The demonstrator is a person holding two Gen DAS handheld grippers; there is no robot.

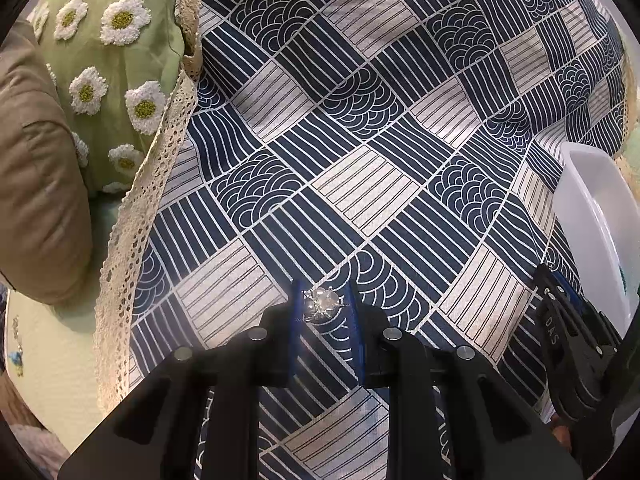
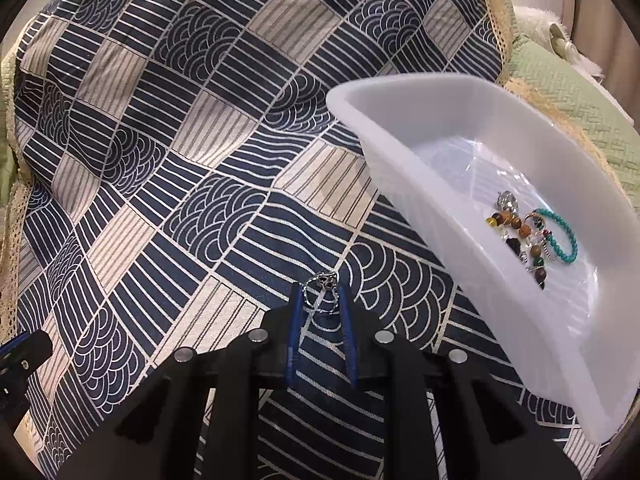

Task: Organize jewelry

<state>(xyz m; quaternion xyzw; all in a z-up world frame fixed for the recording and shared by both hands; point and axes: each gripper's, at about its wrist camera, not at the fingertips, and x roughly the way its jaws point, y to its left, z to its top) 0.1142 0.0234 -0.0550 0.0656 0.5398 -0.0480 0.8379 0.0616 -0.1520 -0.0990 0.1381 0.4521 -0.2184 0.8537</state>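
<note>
White tray [image 2: 404,136] shows beads only from the right; left tongs [image 1: 325,304] pinch a pearl brooch [image 1: 322,302], right tongs [image 2: 320,300] a ring [image 2: 320,286].

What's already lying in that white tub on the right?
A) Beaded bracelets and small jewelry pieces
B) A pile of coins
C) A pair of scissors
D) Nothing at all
A: the right wrist view shows the white tub holding a turquoise beaded bracelet and brown beads.
</note>
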